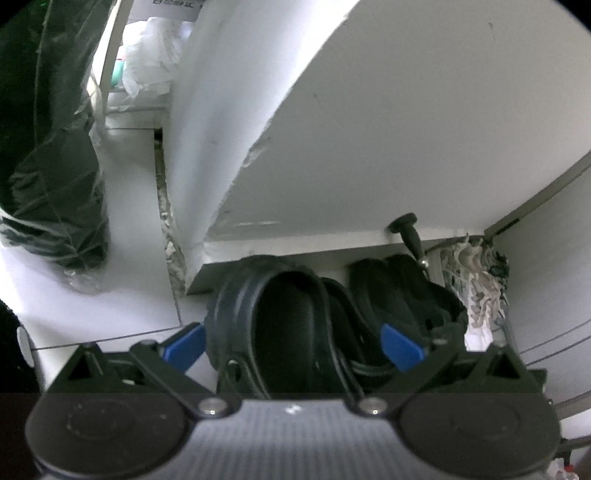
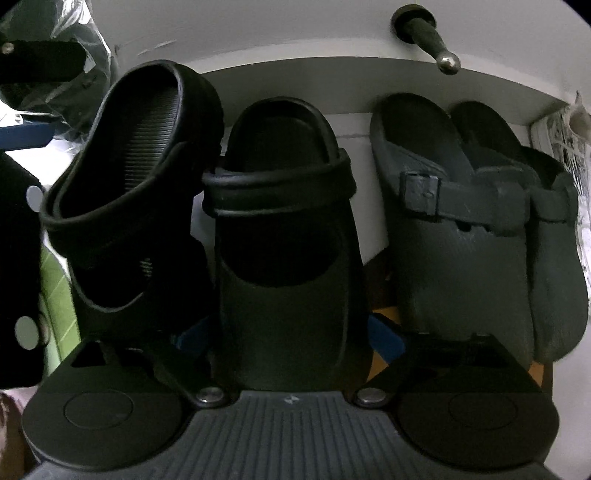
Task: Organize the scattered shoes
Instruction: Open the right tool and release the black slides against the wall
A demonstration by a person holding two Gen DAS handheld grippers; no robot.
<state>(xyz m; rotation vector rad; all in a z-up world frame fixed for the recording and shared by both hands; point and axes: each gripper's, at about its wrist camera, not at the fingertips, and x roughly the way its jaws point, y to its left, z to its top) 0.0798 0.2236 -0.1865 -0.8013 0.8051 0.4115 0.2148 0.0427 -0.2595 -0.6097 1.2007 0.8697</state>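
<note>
Now the shoes line up against the white wall, both grippers at the black clogs.

In the right wrist view, the right gripper (image 2: 288,338) stands wide, its blue pads either side of the middle clog (image 2: 284,229) in the centre of the frame, apparently not pressing it. A second black clog (image 2: 129,177) leans tilted at the left, touching its partner, and a dark strapped pair (image 2: 476,229) sits at the right under the door stopper (image 2: 428,33). In the left wrist view, the left gripper (image 1: 293,347) straddles the tilted clog; the view is dim, so I cannot tell whether it grips. To do this well, I'd level that clog and set it parallel beside its partner, then lift away cleanly.
</note>
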